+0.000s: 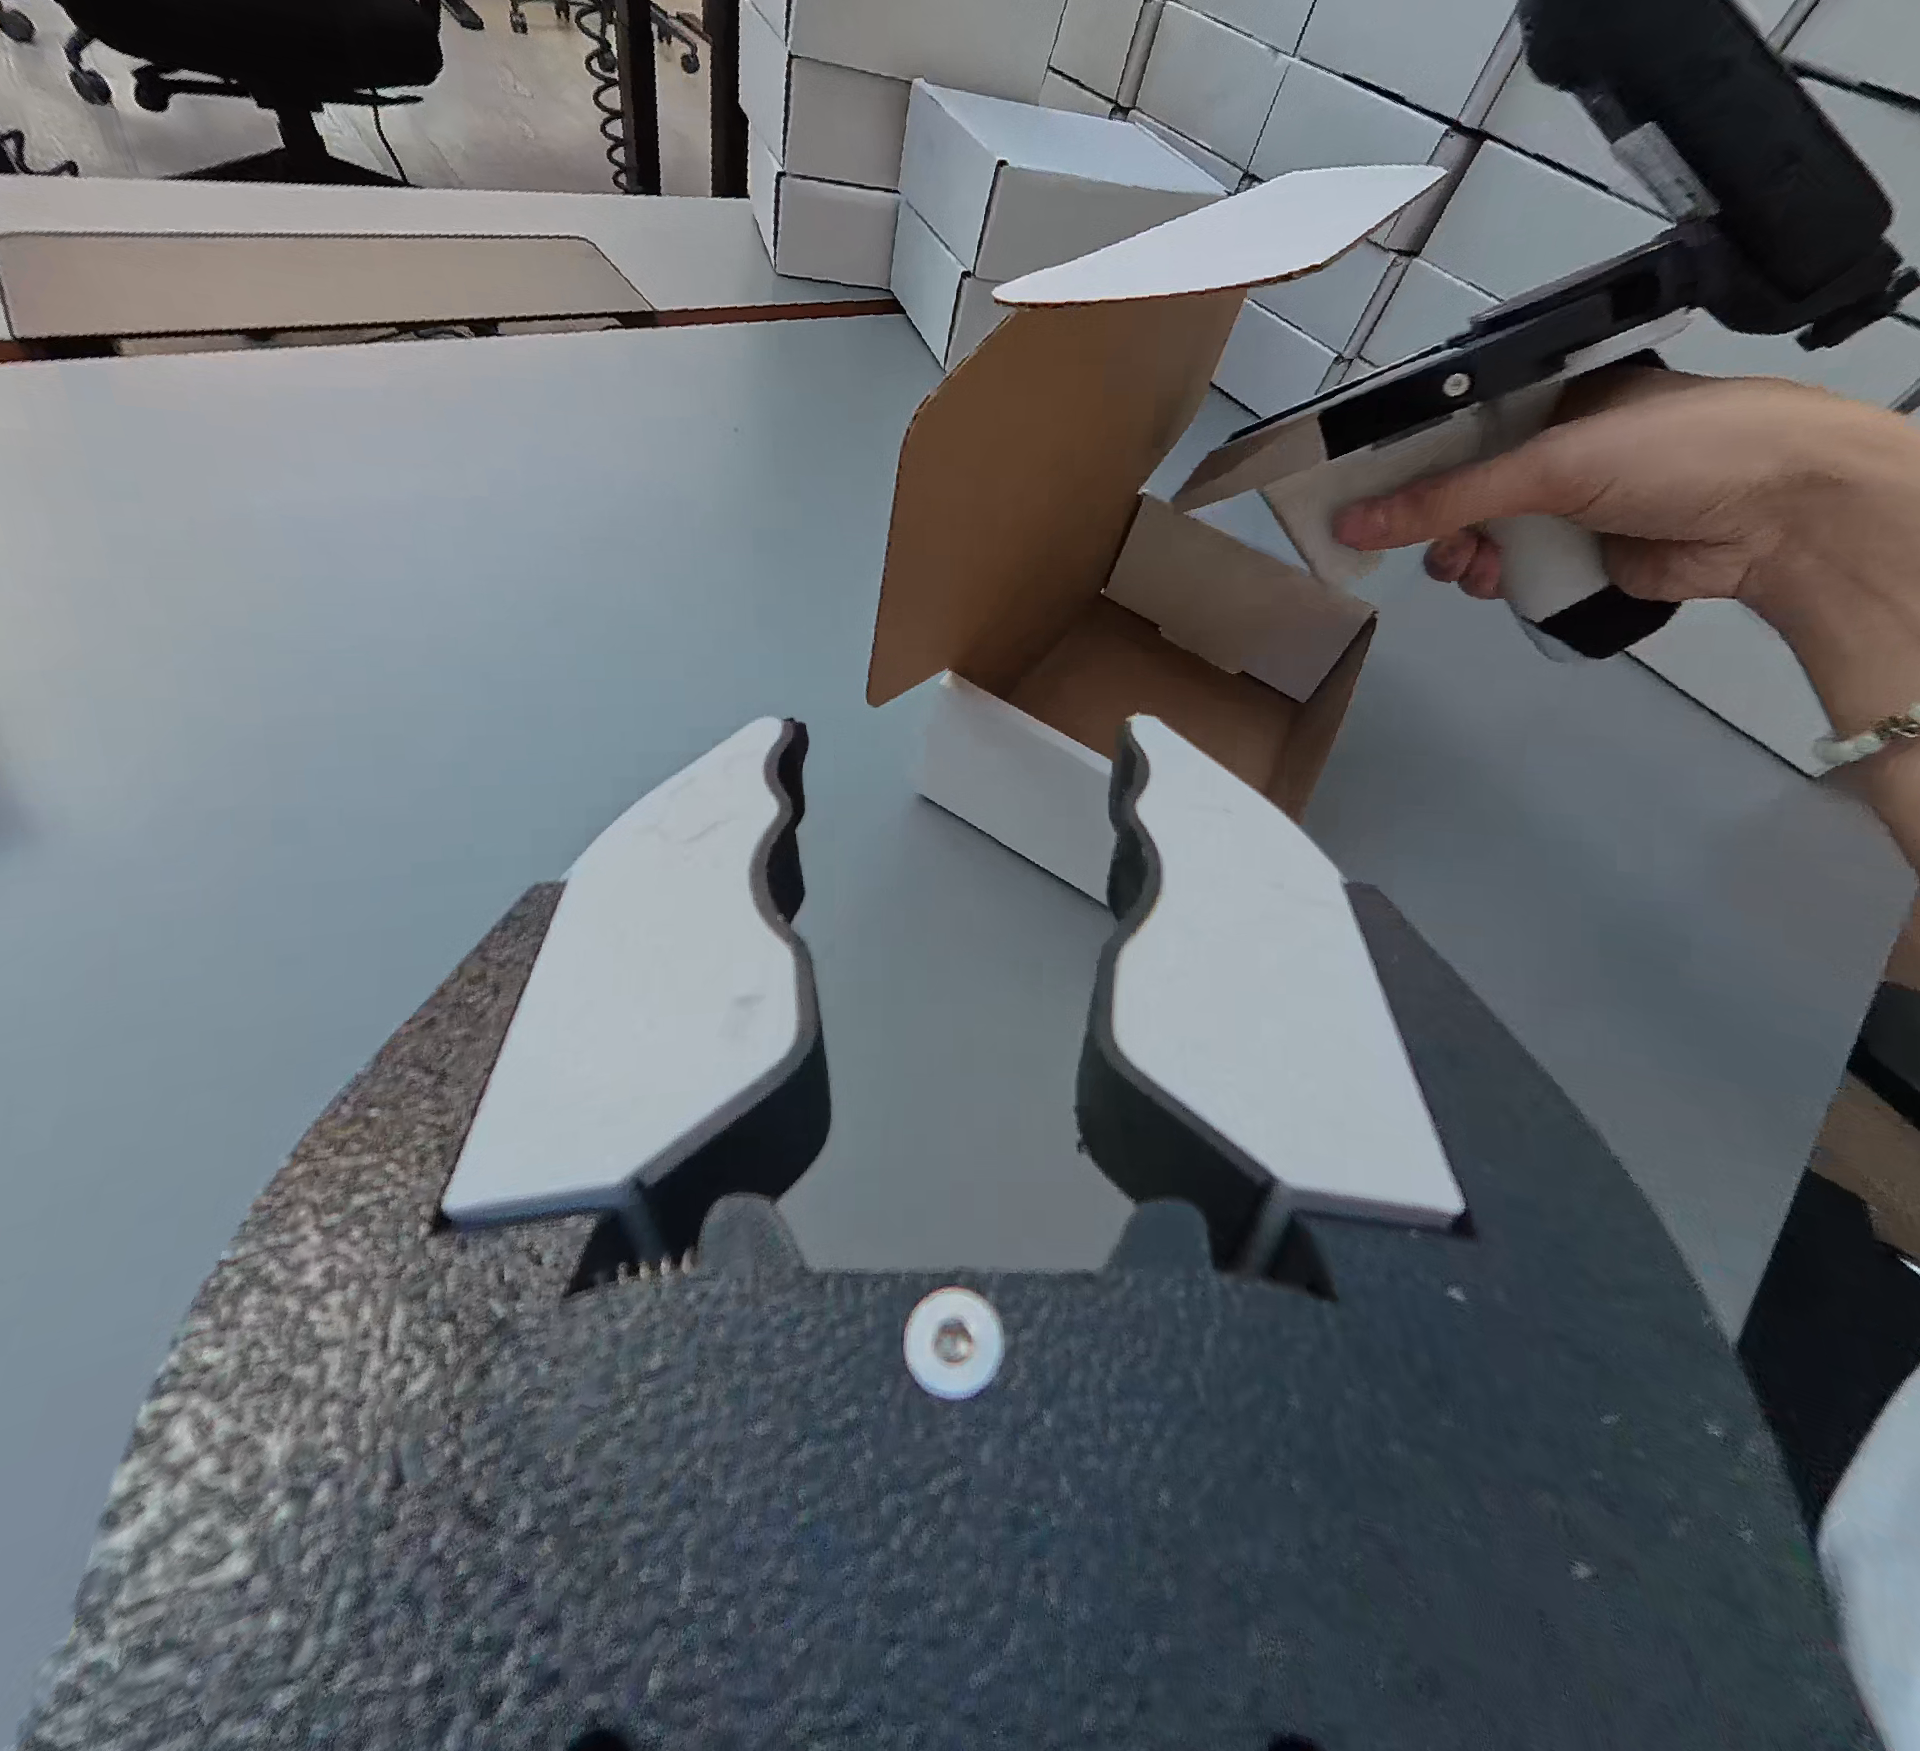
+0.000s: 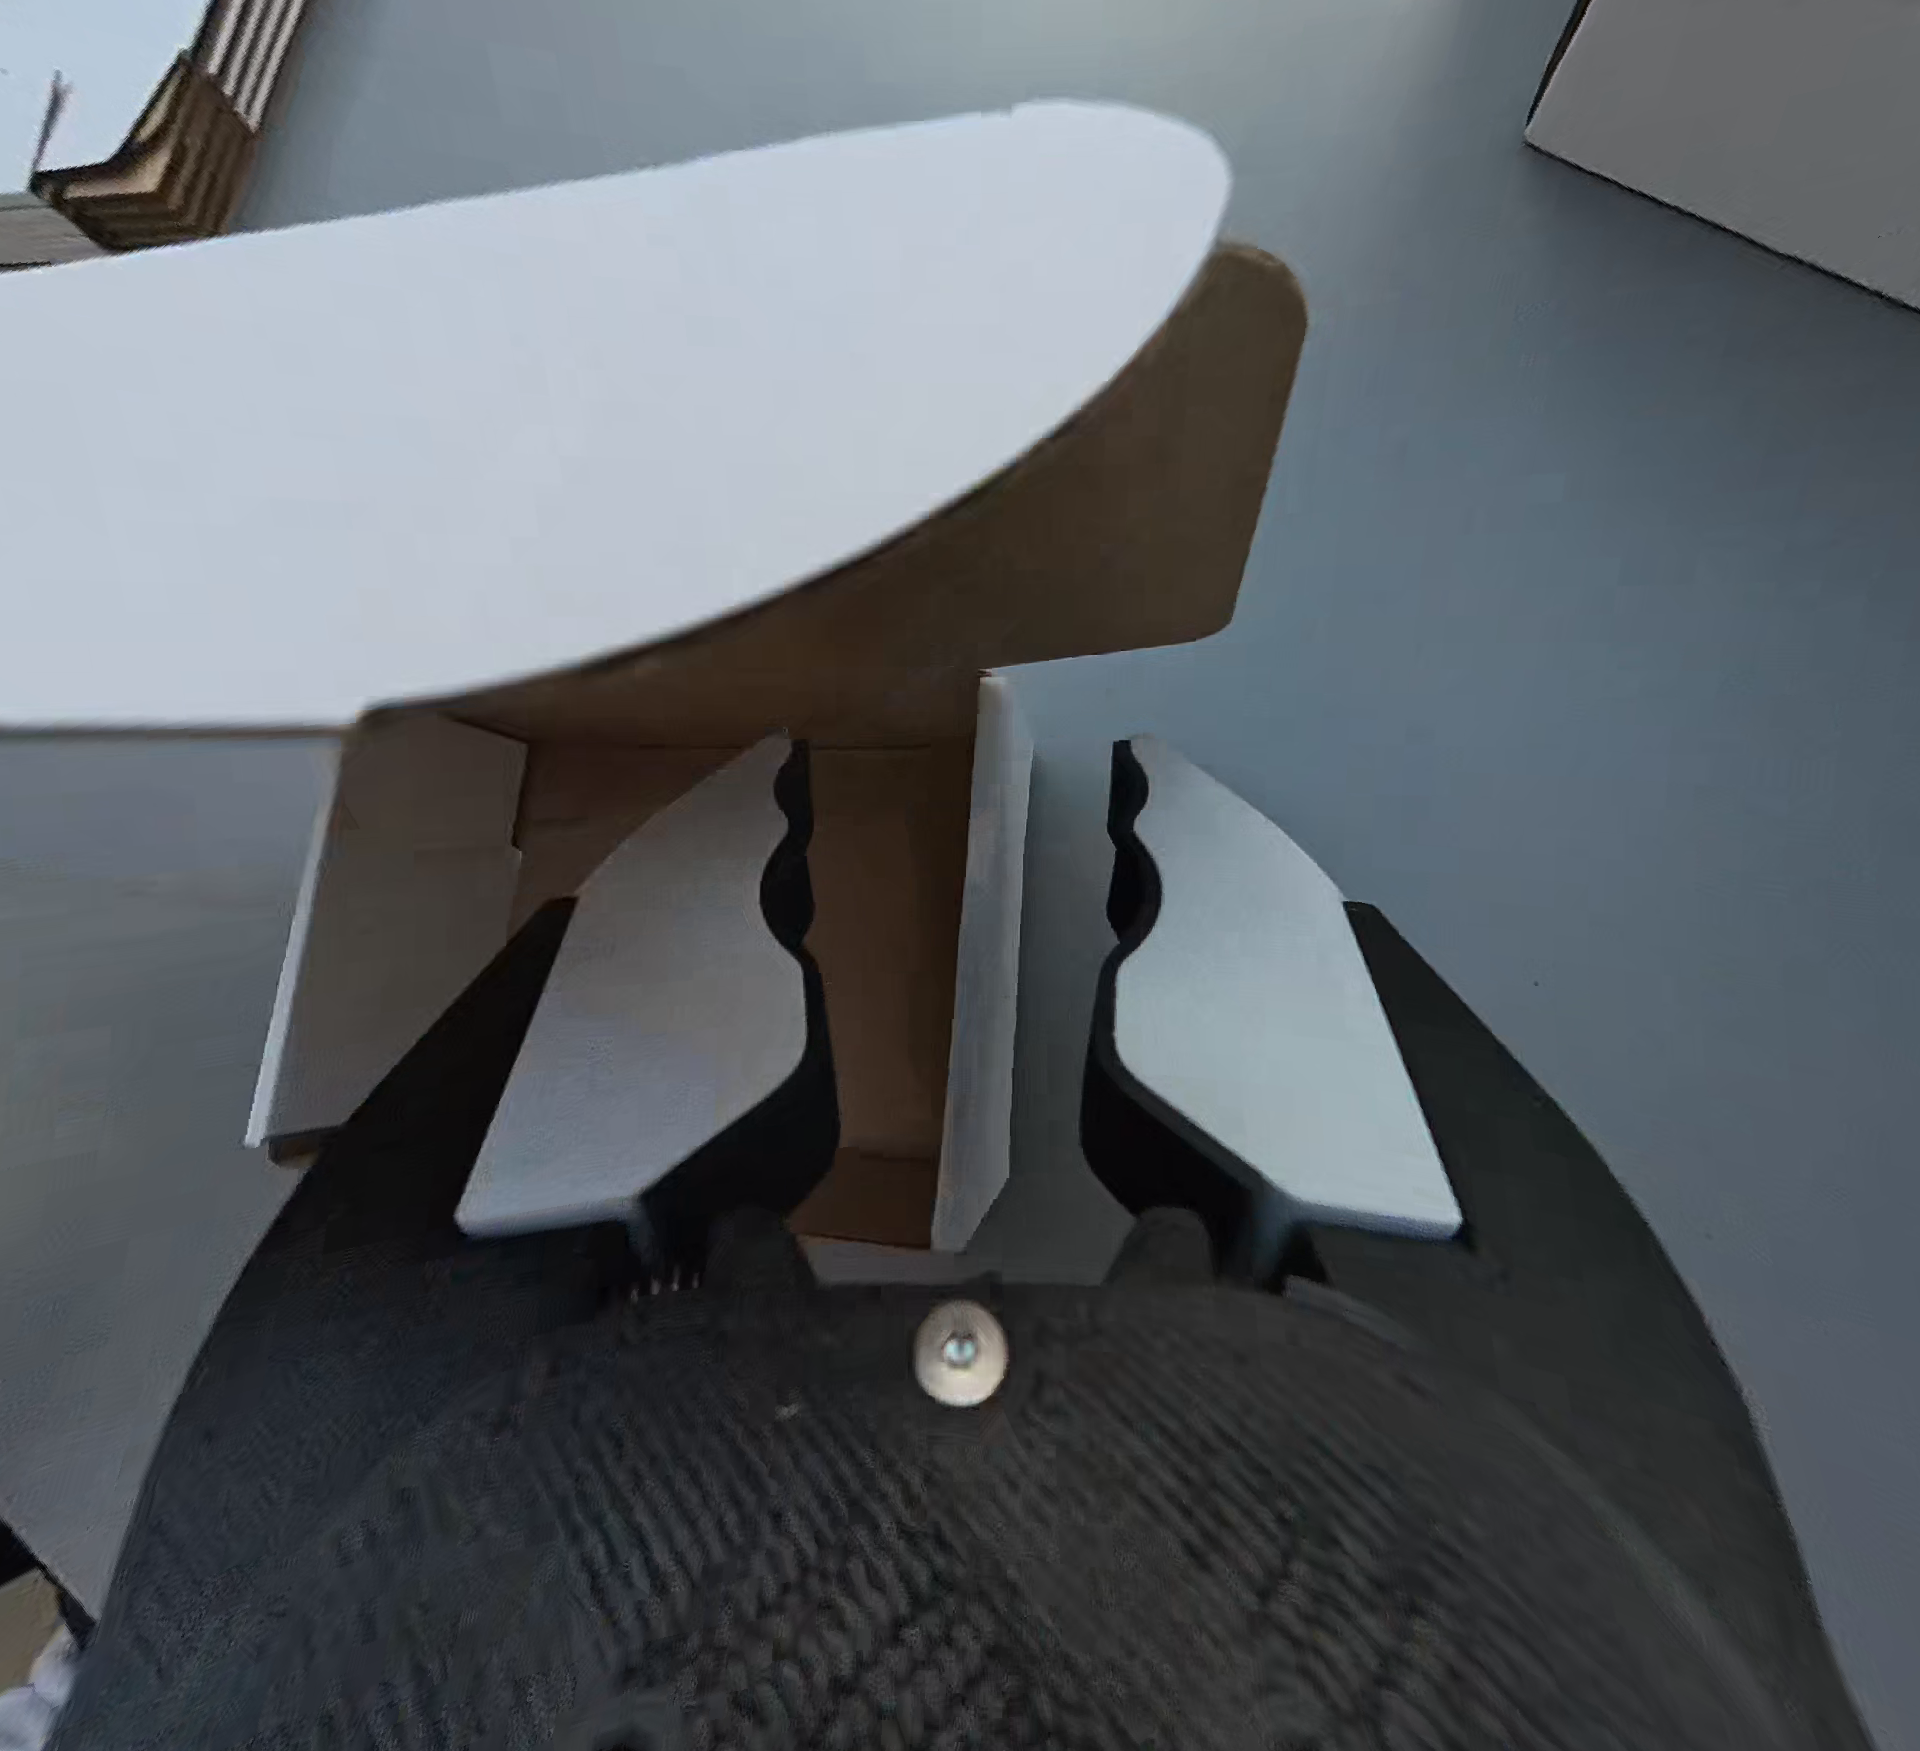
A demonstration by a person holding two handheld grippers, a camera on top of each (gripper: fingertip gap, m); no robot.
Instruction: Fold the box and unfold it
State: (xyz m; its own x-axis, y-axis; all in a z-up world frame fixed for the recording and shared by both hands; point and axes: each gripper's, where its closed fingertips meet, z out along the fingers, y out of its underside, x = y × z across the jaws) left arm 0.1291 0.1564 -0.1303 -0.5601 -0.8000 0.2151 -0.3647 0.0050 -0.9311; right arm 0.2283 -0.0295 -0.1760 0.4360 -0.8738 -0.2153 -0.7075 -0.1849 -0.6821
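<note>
Box [image 1: 1081, 621] sits half-formed on the table [image 1: 416, 662], lid up, right tool [image 2: 956, 854] gaping astride one side wall, left tool [image 1: 956, 818] open just short of it; a skewed squeeze could crush that wall.

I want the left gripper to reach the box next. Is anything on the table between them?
Nothing visible: only bare grey table lies between the open left gripper and the box, just ahead of its right finger. The right gripper straddles the far side wall.
</note>
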